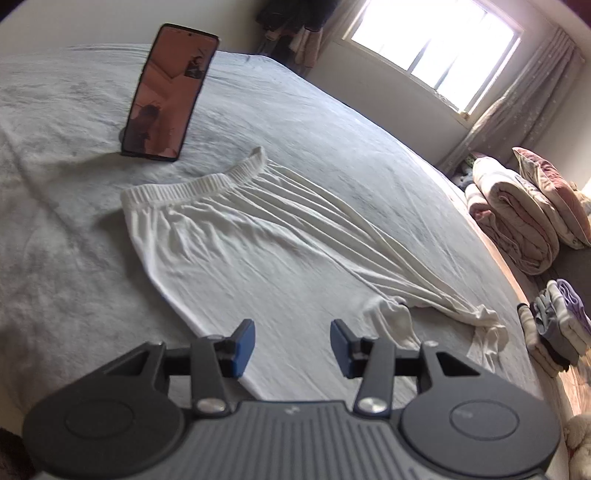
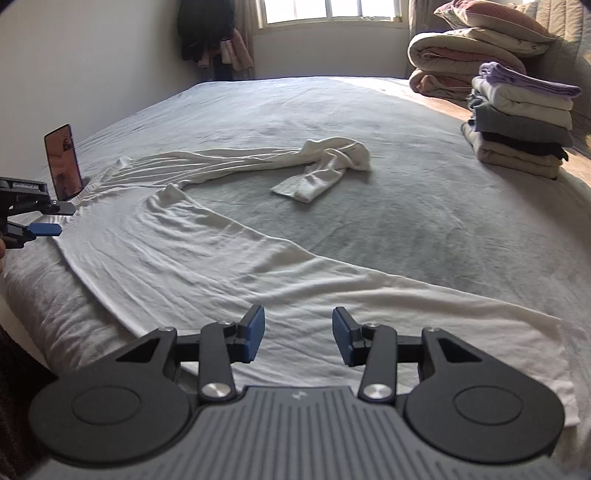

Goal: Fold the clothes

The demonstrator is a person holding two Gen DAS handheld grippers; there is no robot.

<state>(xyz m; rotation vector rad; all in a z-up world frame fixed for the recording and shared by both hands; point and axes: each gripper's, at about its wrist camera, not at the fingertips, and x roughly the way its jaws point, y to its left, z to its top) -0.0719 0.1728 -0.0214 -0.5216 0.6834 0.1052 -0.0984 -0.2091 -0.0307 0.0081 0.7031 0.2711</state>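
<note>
A pair of white trousers (image 1: 258,251) lies flat on the grey bed sheet (image 1: 55,258), its ribbed waistband (image 1: 184,186) toward the phone. In the right wrist view one leg (image 2: 258,280) stretches toward the camera, and the other leg (image 2: 325,162) curls away with its end bunched up. My left gripper (image 1: 292,347) hovers open over the near edge of the trousers, with nothing between its blue pads. It also shows at the left edge of the right wrist view, left gripper (image 2: 55,219). My right gripper (image 2: 298,336) is open above the near leg, holding nothing.
A phone (image 1: 170,92) stands upright on the bed beyond the waistband. A stack of folded clothes (image 2: 517,122) and rolled quilts (image 2: 461,48) sit at the far right of the bed. Dark clothes (image 2: 207,29) hang in the corner by the window (image 2: 328,9).
</note>
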